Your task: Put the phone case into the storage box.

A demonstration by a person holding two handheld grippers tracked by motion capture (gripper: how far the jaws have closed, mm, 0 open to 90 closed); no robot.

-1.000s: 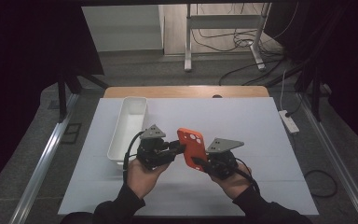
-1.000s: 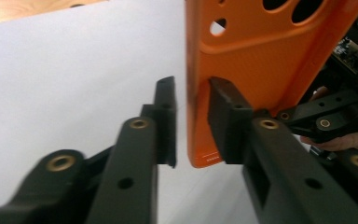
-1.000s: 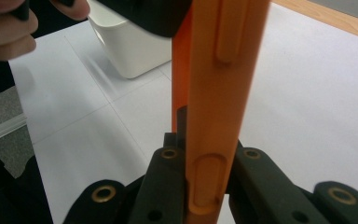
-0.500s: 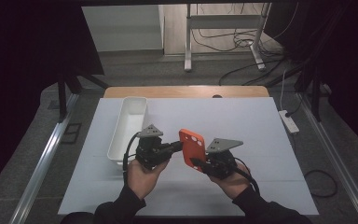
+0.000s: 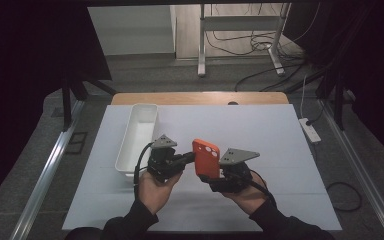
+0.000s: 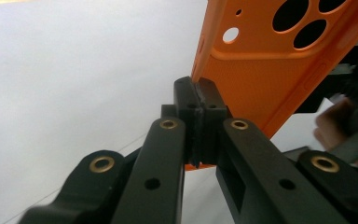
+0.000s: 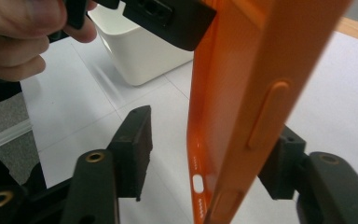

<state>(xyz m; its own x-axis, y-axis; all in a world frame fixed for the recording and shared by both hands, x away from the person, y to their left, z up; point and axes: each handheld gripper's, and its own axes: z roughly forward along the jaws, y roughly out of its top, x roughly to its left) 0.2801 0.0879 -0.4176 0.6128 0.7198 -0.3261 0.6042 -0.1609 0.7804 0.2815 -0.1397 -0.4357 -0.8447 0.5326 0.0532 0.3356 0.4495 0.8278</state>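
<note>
While both hands held it upright above the table (image 5: 290,130) at mid-front, the phone case (image 5: 206,159) looked mid-handover: the left tool (image 6: 197,100), at its 9 o'clock, was pinched tight on its edge, and the right tool (image 7: 212,149) gaped around it. Bright orange, it had round camera holes and moulded side buttons.

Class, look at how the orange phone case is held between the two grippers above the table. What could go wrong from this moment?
1. The left gripper pinches only the thin edge of the orange phone case; it could slip free.
2. The right gripper has its jaws apart around the case, so it may give no firm support, and the case could drop to the table.
</note>
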